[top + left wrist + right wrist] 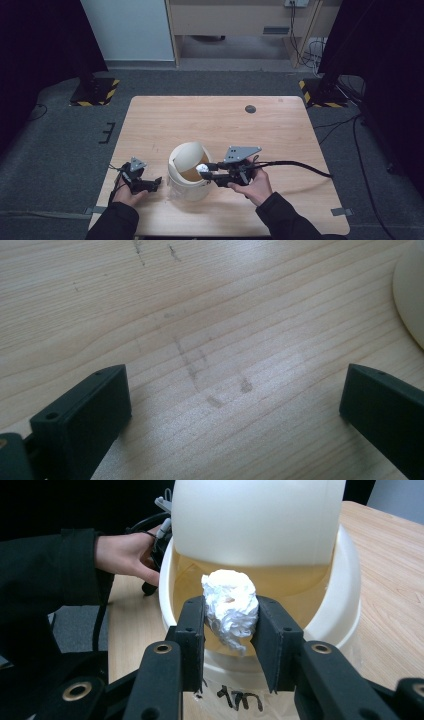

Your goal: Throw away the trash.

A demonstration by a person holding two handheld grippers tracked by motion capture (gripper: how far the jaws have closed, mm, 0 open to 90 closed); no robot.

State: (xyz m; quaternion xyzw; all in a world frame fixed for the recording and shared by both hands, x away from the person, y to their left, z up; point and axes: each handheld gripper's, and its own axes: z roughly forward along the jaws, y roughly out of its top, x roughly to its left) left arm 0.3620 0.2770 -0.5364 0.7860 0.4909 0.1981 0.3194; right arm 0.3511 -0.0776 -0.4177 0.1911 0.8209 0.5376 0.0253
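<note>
- Here, a person seated at a wooden table [280,130] holds a two-jaw gripper in each hand; a cream-coloured bin [188,172] with a swing lid [187,155] stands between the two tools.
- The right gripper [230,617] is clamped on a crumpled white wad of tissue [230,607], one black jaw pressed against each side of it, so the soft wad cannot slip out.
- The wad sits right at the tips of that tool, held over the bin's open mouth and just inside its near rim [345,595]. In the high view the right gripper [206,171] reaches in from the bin's right side, with the wad [202,168] a small white spot at the opening.
- The lid is tipped back and upward just beyond the wad, which leaves the amber interior exposed; that is probably why the wad is brought in low, under the lid's edge.
- The left gripper [150,185] rests low by the table, just beside the bin's left wall. Its jaws stand wide apart with nothing between them, bare wood showing in the gap [235,390], and the curved edge of the bin [410,295] lies ahead and to the side of that tool.
- Judging from this, the left tool waits nearby, perhaps ready to steady the bin, while the right one is about to drop the wad inside.
</note>
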